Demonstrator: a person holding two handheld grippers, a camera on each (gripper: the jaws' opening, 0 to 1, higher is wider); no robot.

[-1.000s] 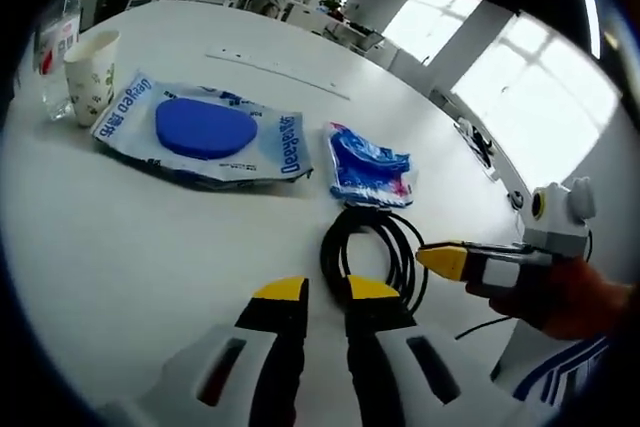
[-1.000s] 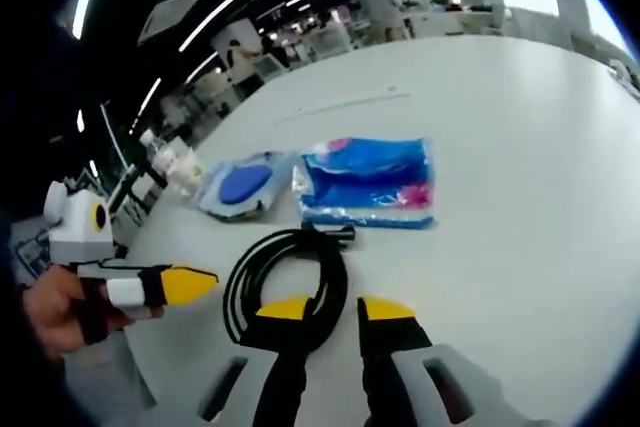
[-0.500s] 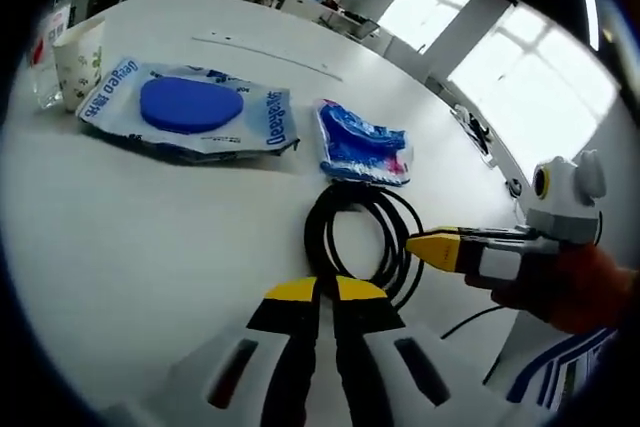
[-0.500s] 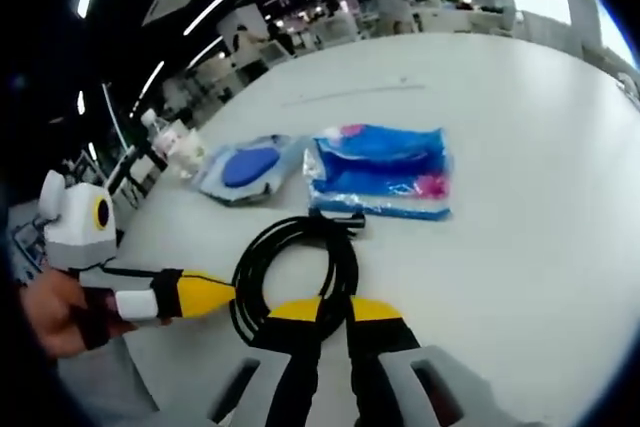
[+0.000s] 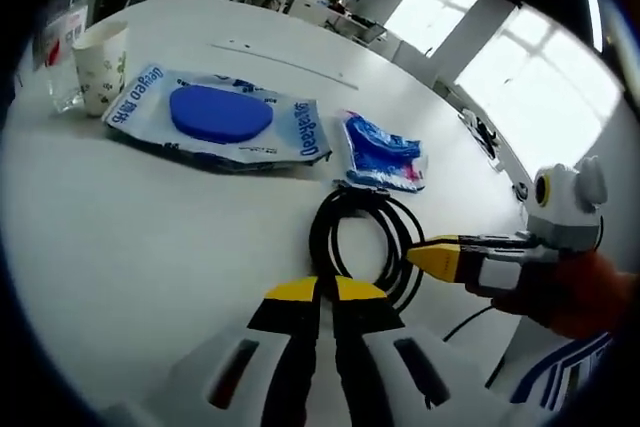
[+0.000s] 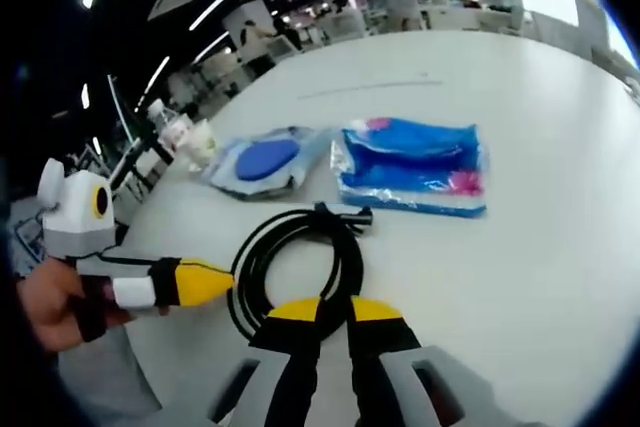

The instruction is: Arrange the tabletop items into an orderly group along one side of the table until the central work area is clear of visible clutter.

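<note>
Both grippers' jaws closed on black cable (image 6: 300,257) (near edges).

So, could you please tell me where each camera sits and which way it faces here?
Left gripper view: rides the left claw, looking across the white table at the black cable coil; the right claw and a hand enter from the right.
Right gripper view: rides the right claw, facing that coil; the left claw enters from the left.
Shared: coil, blue-disc packet, blue pouch.
</note>
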